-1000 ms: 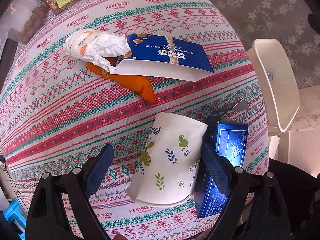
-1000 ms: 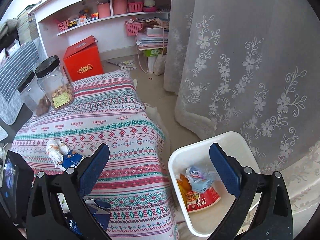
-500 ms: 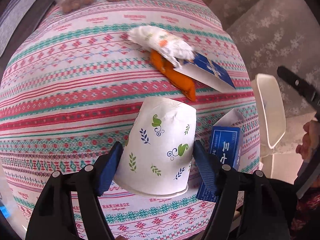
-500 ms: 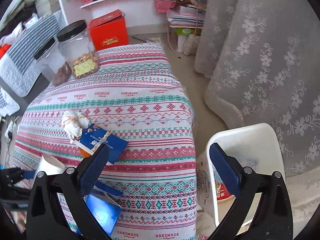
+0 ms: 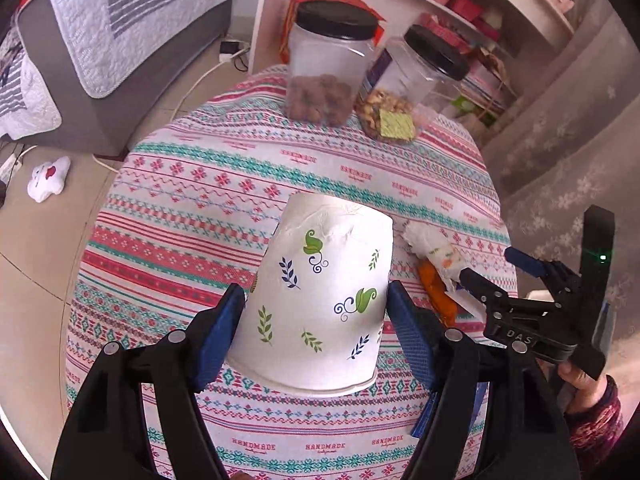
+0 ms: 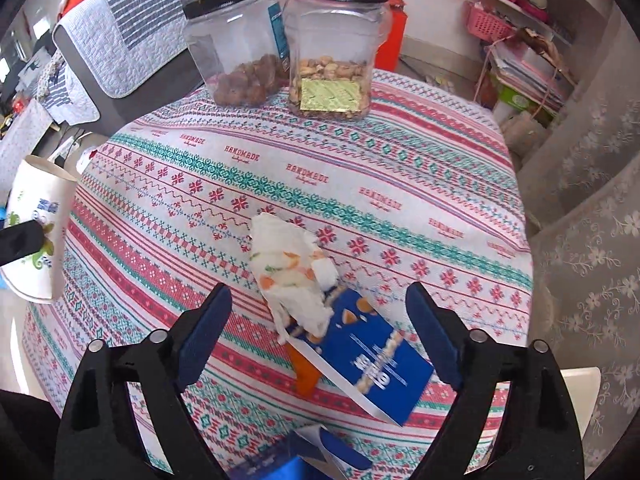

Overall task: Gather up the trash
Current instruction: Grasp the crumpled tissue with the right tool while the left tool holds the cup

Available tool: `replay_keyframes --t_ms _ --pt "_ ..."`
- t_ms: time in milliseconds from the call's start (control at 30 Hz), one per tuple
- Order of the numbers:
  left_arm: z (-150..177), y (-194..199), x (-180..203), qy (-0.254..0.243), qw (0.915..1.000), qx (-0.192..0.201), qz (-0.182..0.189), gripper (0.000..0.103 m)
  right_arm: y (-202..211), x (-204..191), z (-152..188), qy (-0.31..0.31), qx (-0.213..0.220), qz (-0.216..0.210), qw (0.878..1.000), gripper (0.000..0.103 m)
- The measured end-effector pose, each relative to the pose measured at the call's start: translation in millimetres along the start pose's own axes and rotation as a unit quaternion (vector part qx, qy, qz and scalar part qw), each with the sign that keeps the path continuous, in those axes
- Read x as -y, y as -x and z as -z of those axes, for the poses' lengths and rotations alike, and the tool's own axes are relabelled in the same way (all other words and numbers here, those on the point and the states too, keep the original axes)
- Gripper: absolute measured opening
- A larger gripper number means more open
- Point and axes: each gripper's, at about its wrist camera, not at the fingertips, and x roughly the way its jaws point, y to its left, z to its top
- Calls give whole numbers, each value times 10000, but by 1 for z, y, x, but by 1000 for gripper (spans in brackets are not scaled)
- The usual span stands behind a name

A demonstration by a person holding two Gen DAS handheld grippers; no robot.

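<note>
At the centre of the left wrist view I have the paper cup (image 5: 316,304) clenched between the blue pads of the left tool (image 5: 316,320), upside down, its rim toward the camera. A second ago this tool stood wide around the cup as it lay on the table (image 5: 192,184); now both pads press its wall and the cup is lifted off the striped cloth, so I judge that piece of trash is secured and ready to carry to the bin, which I cannot see in this view. In the lower middle of the right wrist view the right tool (image 6: 320,332) has swung away from the white bin it faced a second ago and hangs over the remaining pile: the crumpled tissue (image 6: 292,272) lying on the blue biscuit box (image 6: 364,356), with an orange wrapper (image 6: 304,372) poking out beneath. Its jaws are closing, with the tissue and box between them but neither pad touching yet, so it grasps nothing. Another blue carton (image 6: 276,468) sits at the bottom edge. The two nut jars (image 6: 332,40) at the top of the frame are not trash, I think, and should stay. The box looks flat and wide, so the grip may slip.
</note>
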Motion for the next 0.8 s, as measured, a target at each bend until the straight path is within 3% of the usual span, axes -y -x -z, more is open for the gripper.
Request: replay_keyframes --t_ms 167,233,300,433,800 --pt "-12 22 -27 409 9986 309 111 72 -24 -18 -14 145 -230 156 9995 71" --pt "-14 24 -32 460 9983 330 99 72 -32 -24 -15 148 -348 199 9991 65" --pt "-13 25 -35 488 9982 335 66 72 -38 -27 -15 139 -433 210 9987 52" --pt "-11 31 -40 525 9979 384 27 72 -43 -27 -14 28 -534 262 9982 40" --pt "-10 39 -45 639 9966 519 28 72 -6 -31 -20 -147 164 131 9997 38"
